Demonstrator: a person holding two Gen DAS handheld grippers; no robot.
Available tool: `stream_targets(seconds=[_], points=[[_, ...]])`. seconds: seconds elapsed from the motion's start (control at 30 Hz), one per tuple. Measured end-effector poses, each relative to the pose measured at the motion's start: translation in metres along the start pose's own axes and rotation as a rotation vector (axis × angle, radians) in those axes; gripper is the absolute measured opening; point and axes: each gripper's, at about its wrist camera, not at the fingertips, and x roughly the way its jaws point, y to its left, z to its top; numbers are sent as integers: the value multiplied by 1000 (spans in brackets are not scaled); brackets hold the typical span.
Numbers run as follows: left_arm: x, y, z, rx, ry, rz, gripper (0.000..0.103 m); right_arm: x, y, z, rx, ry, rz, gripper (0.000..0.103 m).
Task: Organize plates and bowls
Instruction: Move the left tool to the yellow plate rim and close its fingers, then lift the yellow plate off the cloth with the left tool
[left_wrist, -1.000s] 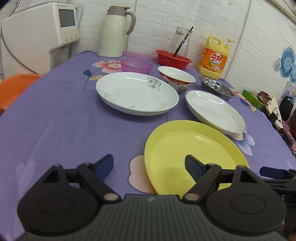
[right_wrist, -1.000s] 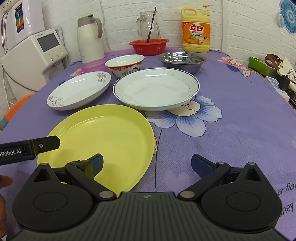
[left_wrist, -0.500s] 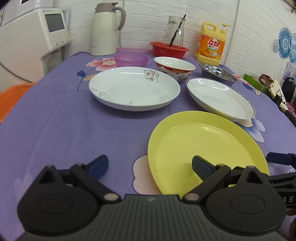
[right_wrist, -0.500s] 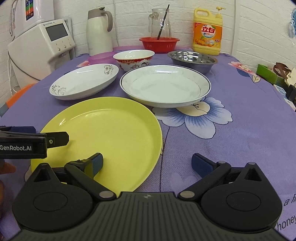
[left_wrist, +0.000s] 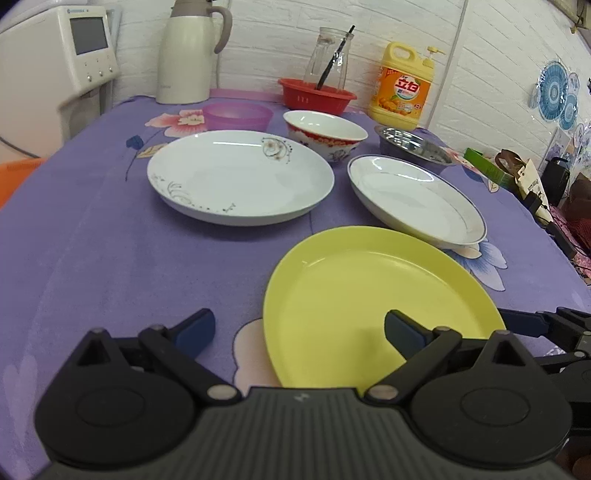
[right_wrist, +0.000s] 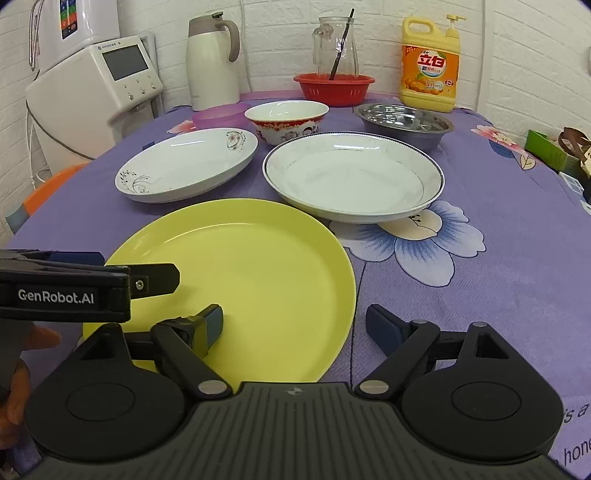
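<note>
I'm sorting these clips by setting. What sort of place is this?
Probably a home kitchen or dining corner. A table under a flowered purple cloth holds plates and bowls; a dish soap bottle and a thermos jug stand by the white brick wall, beside a countertop water appliance.

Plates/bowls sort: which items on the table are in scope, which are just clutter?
In scope: yellow plate, floral white plate, blue-rimmed plate, red-patterned bowl, steel bowl, purple bowl.

Clutter: kettle, red basket, glass jug, detergent bottle.
</note>
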Motion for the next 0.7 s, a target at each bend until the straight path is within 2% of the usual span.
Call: stream_targets(seconds=[0.17,0.3,0.37,0.43,0.5,0.7], points=[[2,-5,-1,19,-1,6,95,-1,-2,-2,2,-14,3,103],[2,-10,-1,32,-4,11,81,0,-5,-3,7,-23,-11,103],[2,-15,-3,50,-8,17,78,0,0,-5,-7,-37,-1,103],[1,-18,-4,52,-15,20,67,-1,1,-7,-4,-50,-1,103],[0,-20,-3,55,-12,24,61,-1,3,-8,0,-57,0,103],[-9,-6,-4,15,3,33,60,-6,15,-6,26,-49,17,103]])
